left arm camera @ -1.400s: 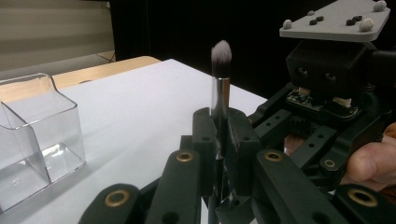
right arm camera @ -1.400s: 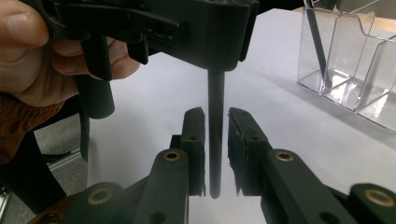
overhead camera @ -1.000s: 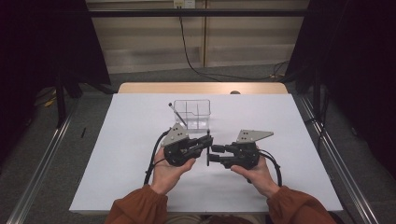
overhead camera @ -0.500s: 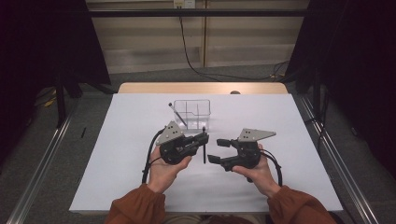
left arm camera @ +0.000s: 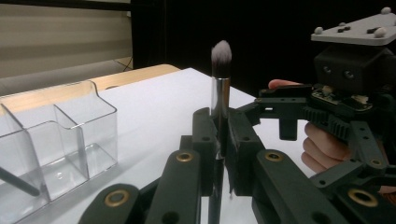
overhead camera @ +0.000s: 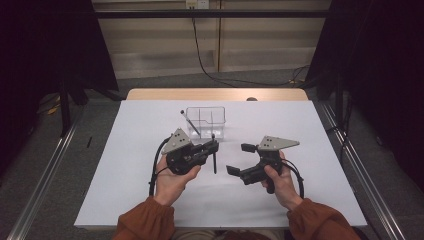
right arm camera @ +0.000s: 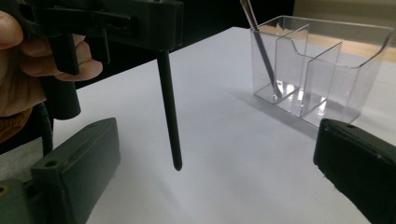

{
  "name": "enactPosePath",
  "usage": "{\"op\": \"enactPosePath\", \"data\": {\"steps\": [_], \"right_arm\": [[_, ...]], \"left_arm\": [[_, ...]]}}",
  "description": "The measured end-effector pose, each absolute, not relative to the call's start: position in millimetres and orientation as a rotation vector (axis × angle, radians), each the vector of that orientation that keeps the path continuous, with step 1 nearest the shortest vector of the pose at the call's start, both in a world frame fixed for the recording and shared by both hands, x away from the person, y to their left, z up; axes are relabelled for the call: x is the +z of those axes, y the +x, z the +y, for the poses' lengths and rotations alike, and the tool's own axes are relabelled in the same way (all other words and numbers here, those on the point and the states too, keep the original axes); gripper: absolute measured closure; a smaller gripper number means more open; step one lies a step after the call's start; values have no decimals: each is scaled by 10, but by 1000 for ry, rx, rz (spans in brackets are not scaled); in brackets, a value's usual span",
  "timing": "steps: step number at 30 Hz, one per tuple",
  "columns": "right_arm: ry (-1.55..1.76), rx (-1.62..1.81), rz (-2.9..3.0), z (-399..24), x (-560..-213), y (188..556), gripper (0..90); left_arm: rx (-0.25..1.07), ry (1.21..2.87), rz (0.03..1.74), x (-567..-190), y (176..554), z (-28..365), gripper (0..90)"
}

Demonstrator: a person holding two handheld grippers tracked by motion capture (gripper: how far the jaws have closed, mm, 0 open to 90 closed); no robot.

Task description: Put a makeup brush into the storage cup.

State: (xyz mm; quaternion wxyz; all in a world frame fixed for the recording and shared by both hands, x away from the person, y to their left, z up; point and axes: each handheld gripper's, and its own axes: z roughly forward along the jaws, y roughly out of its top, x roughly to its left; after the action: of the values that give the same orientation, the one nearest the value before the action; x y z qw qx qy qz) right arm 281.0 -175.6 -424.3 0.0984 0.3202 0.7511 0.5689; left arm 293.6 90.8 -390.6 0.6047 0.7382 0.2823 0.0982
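Our left gripper clenches a makeup brush upright, bristles up, handle tip hanging above the white table. Our right gripper has just been opening, jaws wide, nothing between. Clear organizer stands just beyond, a second brush leaning inside.

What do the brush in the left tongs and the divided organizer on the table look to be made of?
The brush: soft pale bristles, likely synthetic; a shiny ferrule that mirrors light, probably metal; a matte black handle, plastic or painted wood, which I cannot tell apart. The organizer: clear glossy plastic, likely acrylic, since the table shows through its walls.
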Motion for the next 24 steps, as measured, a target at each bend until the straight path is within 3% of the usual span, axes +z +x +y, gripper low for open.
{"op": "enactPosePath", "data": {"steps": [24], "right_arm": [[1044,1532,2044,-2227,-4263,2731,20]], "left_arm": [[287,1698,694,-3826,3014,1150,838]]}}
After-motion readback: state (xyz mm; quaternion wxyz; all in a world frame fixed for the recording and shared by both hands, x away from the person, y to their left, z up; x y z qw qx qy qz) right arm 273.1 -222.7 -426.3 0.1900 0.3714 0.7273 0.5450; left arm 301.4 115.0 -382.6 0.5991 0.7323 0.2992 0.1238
